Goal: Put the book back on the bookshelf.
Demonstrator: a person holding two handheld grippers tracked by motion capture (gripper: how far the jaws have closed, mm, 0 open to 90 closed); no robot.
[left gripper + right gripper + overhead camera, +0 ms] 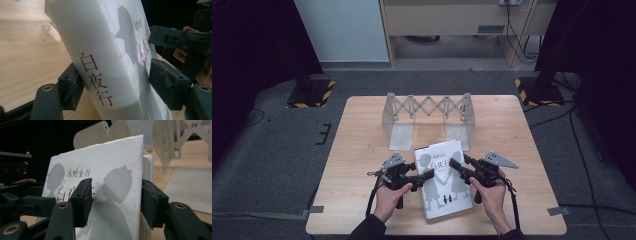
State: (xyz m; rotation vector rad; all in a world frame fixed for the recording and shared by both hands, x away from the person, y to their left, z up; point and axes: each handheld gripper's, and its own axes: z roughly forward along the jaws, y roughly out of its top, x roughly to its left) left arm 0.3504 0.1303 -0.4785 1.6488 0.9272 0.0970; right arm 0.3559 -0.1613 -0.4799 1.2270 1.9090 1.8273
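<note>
A white book [442, 182] with grey silhouettes and red characters on its cover lies lengthwise near the table's front edge, held from both sides. My left gripper [428, 175] is shut on its spine side; in the left gripper view the jaws pinch the book [112, 57] across its thickness, left gripper [120, 86]. My right gripper [457, 166] is shut on the opposite, open-page edge, with one jaw on the cover [110, 170] and one behind the pages, right gripper [117, 201]. Whether the book touches the table I cannot tell.
A folding metal book rack [427, 117] with scissor struts and two flat end plates stands behind the book at the back of the wooden table [362, 130]. Yellow-and-black stand bases [312, 92] sit on the floor past the far corners.
</note>
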